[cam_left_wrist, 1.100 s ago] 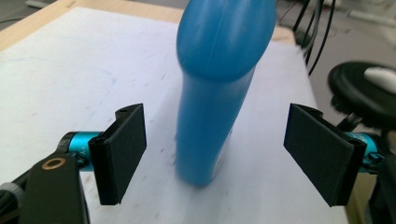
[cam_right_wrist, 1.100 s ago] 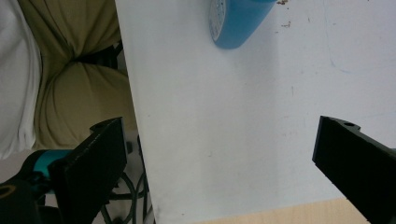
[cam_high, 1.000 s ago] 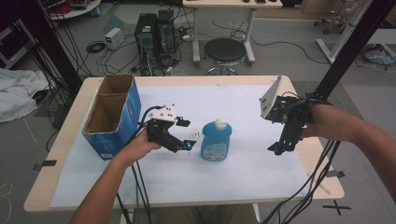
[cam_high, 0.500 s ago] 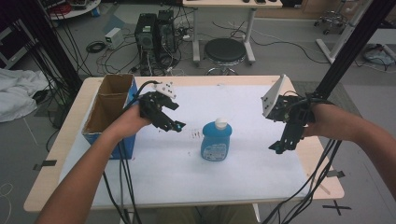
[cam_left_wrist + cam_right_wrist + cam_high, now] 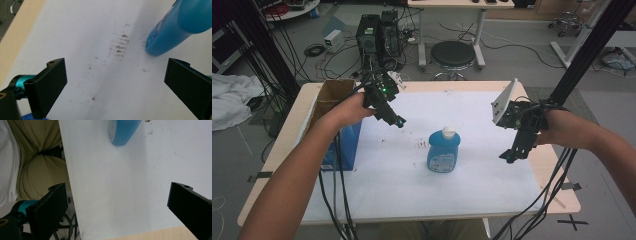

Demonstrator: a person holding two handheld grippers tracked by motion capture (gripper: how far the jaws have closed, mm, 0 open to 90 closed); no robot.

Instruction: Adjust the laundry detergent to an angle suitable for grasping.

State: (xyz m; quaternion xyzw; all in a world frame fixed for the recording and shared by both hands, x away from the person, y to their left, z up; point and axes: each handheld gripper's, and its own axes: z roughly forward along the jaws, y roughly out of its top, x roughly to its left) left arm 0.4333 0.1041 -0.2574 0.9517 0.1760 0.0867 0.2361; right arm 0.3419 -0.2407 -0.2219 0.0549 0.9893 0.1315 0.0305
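White paper covers the wooden table, and nearest the person's edge of it nothing lies between the two forearms. A little farther in, the blue bottle stands upright on the paper near the middle, white cap on top, touched by neither tool. A patch of dark smudges marks the sheet just beside its base.

To its right the right gripper hangs nose-down over the paper, well apart from the bottle, its jaws spread wide with only bare sheet between them. Farther back on the left, the left gripper is held above the table beside the open cardboard box, pointing down toward the bottle. Its jaws have just been opening and now stand wide apart with nothing between them.

The step in hand looks like a pick-up of the bottle, perhaps for the box. To do it well, I would bring one gripper down level with the bottle's body, not its cap, and line the jaws up across the narrow faces so the pads meet flat plastic. The approach should be slow, since a nudge on one side could tip it. Closing should start only once both pads flank the body evenly, followed by a straight lift.

Beyond the table stand a round stool and computer towers on the floor.
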